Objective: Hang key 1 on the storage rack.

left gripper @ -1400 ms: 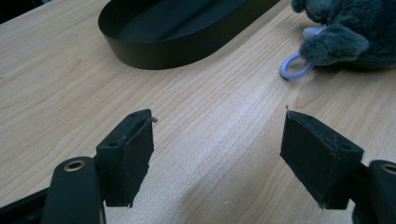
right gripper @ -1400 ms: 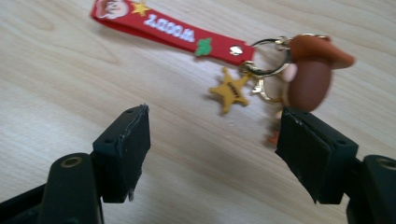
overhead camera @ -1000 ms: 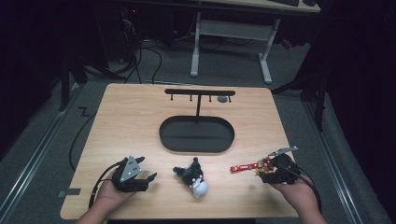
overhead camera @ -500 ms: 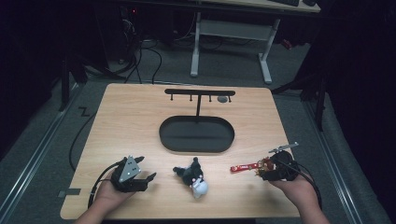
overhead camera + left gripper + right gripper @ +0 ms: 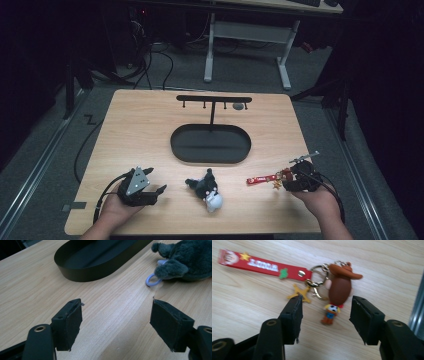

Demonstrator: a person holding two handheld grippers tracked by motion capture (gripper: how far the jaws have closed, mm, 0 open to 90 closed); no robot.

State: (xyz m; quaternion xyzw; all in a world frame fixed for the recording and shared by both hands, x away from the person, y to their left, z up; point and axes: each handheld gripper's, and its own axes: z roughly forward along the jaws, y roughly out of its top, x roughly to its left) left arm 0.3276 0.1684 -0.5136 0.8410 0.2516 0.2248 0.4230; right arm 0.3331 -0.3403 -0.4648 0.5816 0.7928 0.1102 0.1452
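Here, right gripper [image 5: 325, 306] closing, not yet pinching glossy cowboy figurine keychain [image 5: 339, 290]; left gripper [image 5: 116, 322] spread.

The left gripper [image 5: 116, 322] holds its jaws wide apart over bare table [image 5: 30, 287]. Beyond them lies the black oval tray [image 5: 100, 260]; right of the tray, a grey plush toy [image 5: 185, 262] with a pale ring [image 5: 152, 280].

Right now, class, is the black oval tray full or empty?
Empty: the black oval tray shows only its bare dark floor, nothing lying inside in the high view.
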